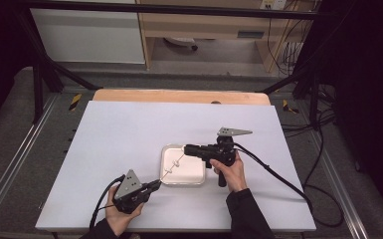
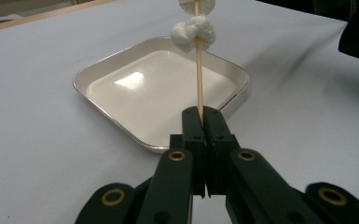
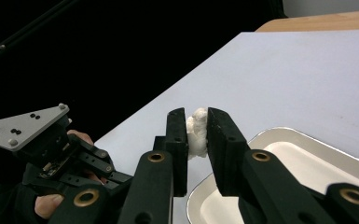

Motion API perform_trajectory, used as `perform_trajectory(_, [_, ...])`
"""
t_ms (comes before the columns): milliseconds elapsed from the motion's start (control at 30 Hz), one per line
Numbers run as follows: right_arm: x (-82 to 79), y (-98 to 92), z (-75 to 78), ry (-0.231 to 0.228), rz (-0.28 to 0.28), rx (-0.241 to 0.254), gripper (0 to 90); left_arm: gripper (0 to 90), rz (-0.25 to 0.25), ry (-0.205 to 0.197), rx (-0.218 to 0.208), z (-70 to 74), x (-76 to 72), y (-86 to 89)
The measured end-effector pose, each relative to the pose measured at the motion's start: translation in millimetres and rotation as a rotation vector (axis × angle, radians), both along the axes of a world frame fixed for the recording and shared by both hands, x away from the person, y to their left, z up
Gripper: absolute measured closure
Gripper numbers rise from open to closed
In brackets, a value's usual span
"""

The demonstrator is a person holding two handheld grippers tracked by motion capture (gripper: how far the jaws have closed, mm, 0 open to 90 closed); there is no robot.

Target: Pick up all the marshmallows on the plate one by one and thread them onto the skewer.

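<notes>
Hiding the skewer point(image 2: 198, 79) tip, marshmallow point(image 3: 196, 133) sits clamped.

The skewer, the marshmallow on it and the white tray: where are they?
skewer point(image 2: 198, 79), left gripper view, bare stick above the jaws.
marshmallow point(image 2: 193, 32), left gripper view, its puffy left lobe.
white tray point(image 2: 121, 126), left gripper view, near rim.

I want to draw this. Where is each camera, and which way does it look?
High view: above the table, looking down; both forearms, left gripper, right gripper.
Left gripper view: on the left gripper, looking along the skewer over the tray.
Right gripper view: on the right gripper, which pinches a marshmallow, facing the left hand.
All share the tray.
</notes>
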State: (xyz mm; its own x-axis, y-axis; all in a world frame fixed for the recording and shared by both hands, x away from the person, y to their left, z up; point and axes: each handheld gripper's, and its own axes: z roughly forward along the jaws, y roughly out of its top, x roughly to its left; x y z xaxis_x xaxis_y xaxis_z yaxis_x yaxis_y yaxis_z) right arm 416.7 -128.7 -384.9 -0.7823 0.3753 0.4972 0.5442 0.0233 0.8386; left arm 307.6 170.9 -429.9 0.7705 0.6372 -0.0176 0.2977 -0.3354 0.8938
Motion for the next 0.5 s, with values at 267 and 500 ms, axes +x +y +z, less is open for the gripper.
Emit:
perform_trajectory(267, [-0.8, -2.4, 4.1, -0.033, -0.022, 0.016, 80.9, 88.9, 0.000, 0.006, 0.008, -1.3, 0.9, 0.3])
perform_trajectory(500, [-0.8, -4.6, 5.3, -0.046, -0.023, -0.014, 81.1, 88.9, 0.005, -0.010, -0.004, 0.2, -0.3, 1.9])
